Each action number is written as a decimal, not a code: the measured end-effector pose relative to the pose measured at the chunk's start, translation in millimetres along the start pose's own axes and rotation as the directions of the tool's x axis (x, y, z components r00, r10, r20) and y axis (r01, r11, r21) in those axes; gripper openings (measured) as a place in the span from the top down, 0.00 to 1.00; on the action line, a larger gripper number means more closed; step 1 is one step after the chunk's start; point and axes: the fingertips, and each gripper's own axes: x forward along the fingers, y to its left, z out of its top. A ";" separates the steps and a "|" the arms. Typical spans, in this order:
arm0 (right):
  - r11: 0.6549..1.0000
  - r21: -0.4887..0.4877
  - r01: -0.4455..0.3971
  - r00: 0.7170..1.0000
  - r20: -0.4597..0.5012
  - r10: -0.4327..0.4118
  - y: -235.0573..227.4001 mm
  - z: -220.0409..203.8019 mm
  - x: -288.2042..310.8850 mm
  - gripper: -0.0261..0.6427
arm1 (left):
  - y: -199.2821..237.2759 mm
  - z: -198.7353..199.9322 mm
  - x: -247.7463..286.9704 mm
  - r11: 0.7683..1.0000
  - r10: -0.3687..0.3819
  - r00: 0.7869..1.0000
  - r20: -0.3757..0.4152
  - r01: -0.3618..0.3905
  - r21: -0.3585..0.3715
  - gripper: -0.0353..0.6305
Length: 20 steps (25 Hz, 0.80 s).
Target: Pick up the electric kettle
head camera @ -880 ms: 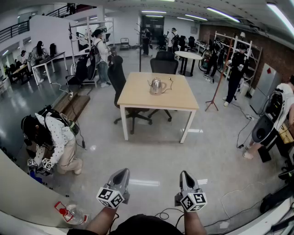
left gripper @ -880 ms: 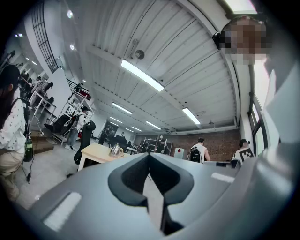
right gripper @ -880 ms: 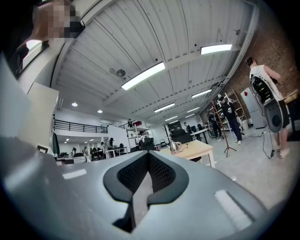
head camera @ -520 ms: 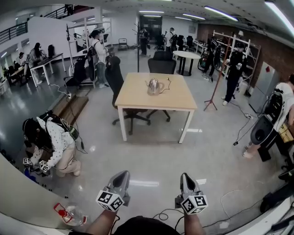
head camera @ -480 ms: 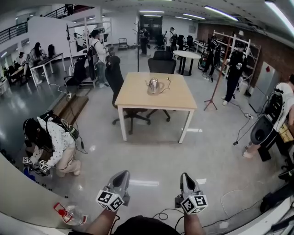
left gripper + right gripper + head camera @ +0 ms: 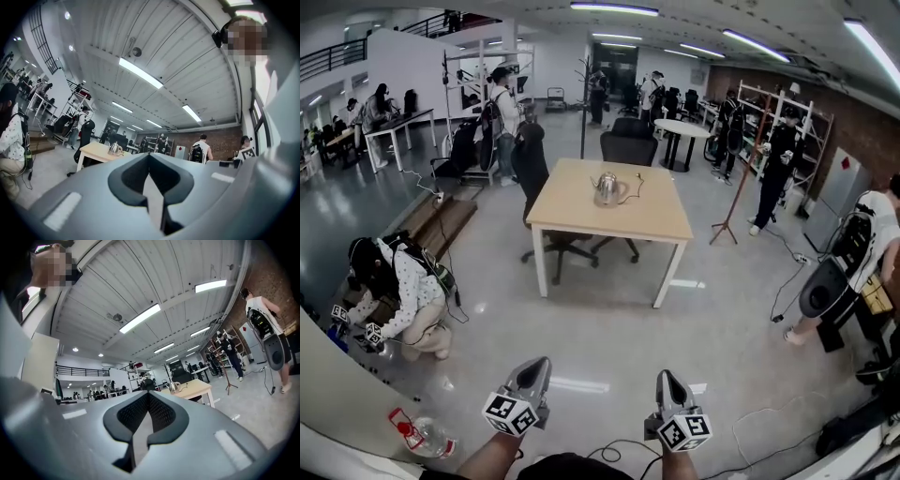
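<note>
a wide grey floor [image 6: 609, 328] fills the hall. a light wooden table [image 6: 661, 223] stands well ahead on it, with dark office chairs [image 6: 628, 148] at its far side. a person [image 6: 405, 295] crouches on the floor at the left. low in the head view, the left gripper [image 6: 534, 367] and right gripper [image 6: 667, 380] are held side by side, each with jaws pressed together on nothing. the electric kettle [image 6: 606, 190] stands upright on the table's far half, well apart from both grippers. a plastic bottle [image 6: 420, 434] lies at the lower left.
</note>
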 end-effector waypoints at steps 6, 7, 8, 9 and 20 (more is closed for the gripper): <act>1.000 -0.013 -0.021 1.000 -0.005 0.021 -24.1 10.1 -22.6 0.96 | -18.4 -13.3 10.3 0.999 0.016 1.000 -0.019 -0.016 0.027 0.95; 1.000 -0.010 -0.022 1.000 -0.006 0.022 -28.2 11.0 -26.5 0.96 | -23.2 -13.6 10.6 0.999 0.018 1.000 -0.015 -0.017 0.030 0.95; 1.000 -0.008 -0.021 1.000 -0.007 0.021 -32.9 11.2 -29.8 0.96 | -27.8 -14.2 10.7 0.999 0.019 1.000 -0.011 -0.019 0.035 0.95; 1.000 -0.007 -0.017 1.000 -0.010 0.017 -37.2 11.0 -32.0 0.96 | -31.6 -14.4 10.8 0.999 0.023 1.000 -0.008 -0.023 0.044 0.95; 1.000 0.005 -0.018 0.998 -0.053 0.018 -42.1 7.6 -23.3 0.96 | -23.3 -8.6 14.1 0.998 0.063 0.998 0.008 -0.063 0.028 0.95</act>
